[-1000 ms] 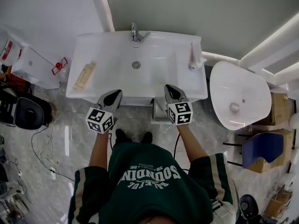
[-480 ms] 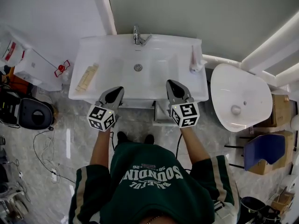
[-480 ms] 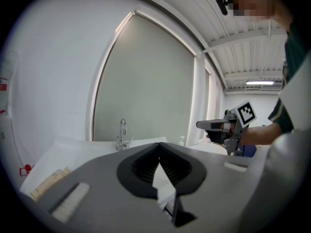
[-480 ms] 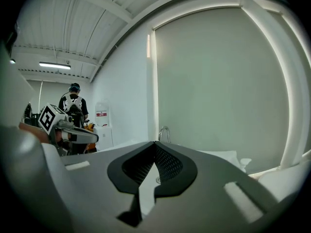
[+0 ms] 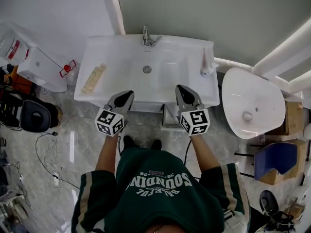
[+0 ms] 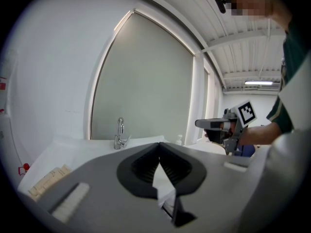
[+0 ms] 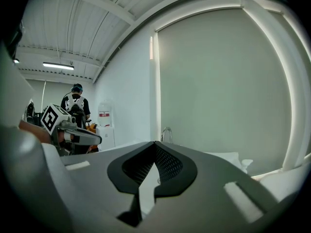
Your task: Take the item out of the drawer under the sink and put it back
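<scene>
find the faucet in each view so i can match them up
Head view: faucet at top centre, on the back edge of the sink.
Left gripper view: left of centre, lower half.
Right gripper view: near centre, small.
Shared landmark: the grey-green wall panel behind it.

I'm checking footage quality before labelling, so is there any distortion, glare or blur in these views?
Head view: sharp, evenly lit, only soft sheen on the sink. Left gripper view: strong fisheye, black corners, a mosaic patch at top, the left gripper close and soft. Right gripper view: same fisheye bending the ceiling, the right gripper slightly blurred.
</scene>
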`<state>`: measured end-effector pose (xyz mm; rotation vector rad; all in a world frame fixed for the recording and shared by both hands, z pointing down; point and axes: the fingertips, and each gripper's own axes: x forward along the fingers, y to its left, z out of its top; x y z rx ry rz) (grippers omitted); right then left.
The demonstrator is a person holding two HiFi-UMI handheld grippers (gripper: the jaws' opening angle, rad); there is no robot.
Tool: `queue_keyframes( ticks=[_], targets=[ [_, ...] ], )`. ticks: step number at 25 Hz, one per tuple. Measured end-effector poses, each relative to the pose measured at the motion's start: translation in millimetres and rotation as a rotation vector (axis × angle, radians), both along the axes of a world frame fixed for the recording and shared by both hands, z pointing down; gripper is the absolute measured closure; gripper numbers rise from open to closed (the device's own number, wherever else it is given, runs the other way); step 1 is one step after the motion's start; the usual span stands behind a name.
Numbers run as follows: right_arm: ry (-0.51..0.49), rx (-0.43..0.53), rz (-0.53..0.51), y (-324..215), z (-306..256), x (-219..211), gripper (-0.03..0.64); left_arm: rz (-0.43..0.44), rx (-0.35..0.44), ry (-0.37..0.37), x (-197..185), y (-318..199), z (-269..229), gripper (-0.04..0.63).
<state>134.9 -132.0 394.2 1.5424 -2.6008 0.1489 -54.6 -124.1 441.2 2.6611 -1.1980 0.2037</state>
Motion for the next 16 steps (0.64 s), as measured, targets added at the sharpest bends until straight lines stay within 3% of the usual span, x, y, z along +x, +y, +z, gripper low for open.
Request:
queue_keyframes(
  ticks=[16],
  targets=[
    [-0.012, -0.010, -0.027, 3, 9, -1, 0.615, -0.006, -0.012, 0.002, 1, 3, 3, 0.545]
  ],
)
